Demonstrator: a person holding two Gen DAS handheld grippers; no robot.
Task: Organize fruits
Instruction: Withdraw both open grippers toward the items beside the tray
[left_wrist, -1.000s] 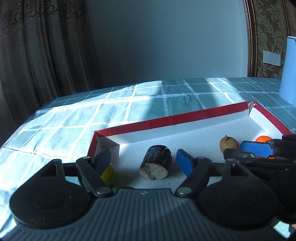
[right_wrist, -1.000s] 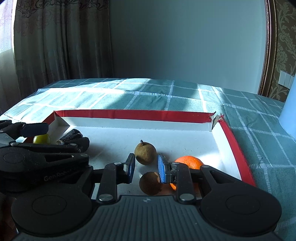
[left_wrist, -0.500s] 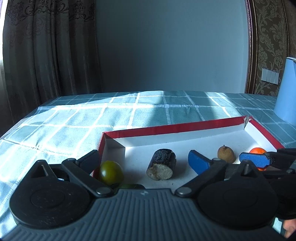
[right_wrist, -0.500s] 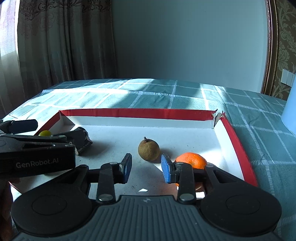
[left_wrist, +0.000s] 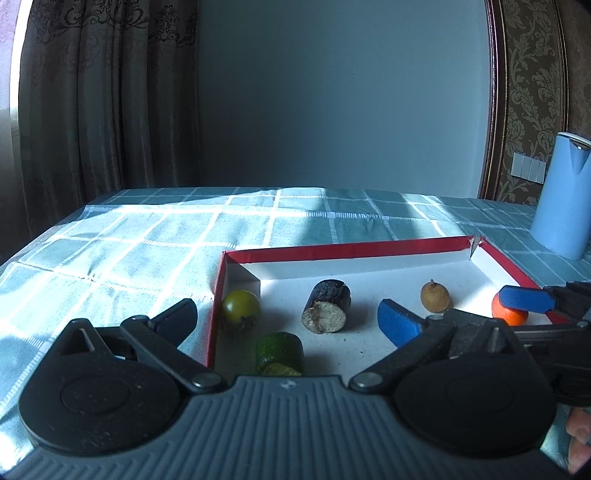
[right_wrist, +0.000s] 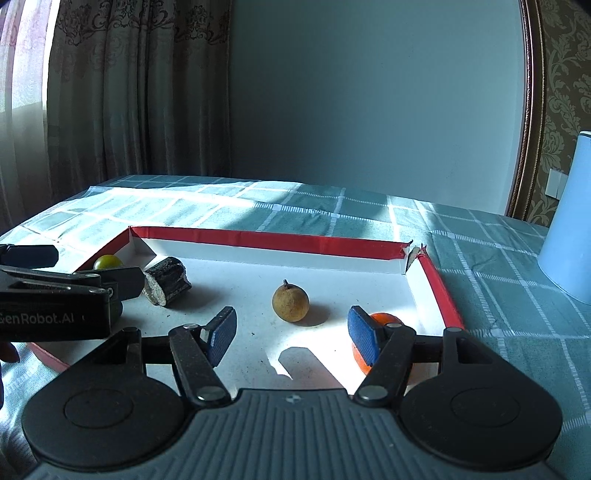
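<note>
A shallow tray (left_wrist: 343, 251) with a red rim and a white floor lies on the checked tablecloth. In its near left corner sit a yellow-green round fruit (left_wrist: 240, 305) and a green cut piece (left_wrist: 279, 350), with a dark cut piece (left_wrist: 327, 307) next to them. My left gripper (left_wrist: 288, 319) is open wide and holds nothing; its left finger hangs outside the tray wall. A brown round fruit (right_wrist: 290, 305) lies just beyond my right gripper (right_wrist: 291, 338), whose jaws are opening with nothing between them. An orange (right_wrist: 380, 321) sits behind its right pad.
A tall light-blue jug (left_wrist: 561, 206) stands on the cloth to the right of the tray. Curtains hang at the back left and a plain wall stands behind the table. A person's fingertip (left_wrist: 578, 435) shows at the lower right edge.
My left gripper widened and drew back from the yellow-green fruit, so the green cut piece shows. My right gripper's jaws spread apart and pulled back from the brown fruit.
</note>
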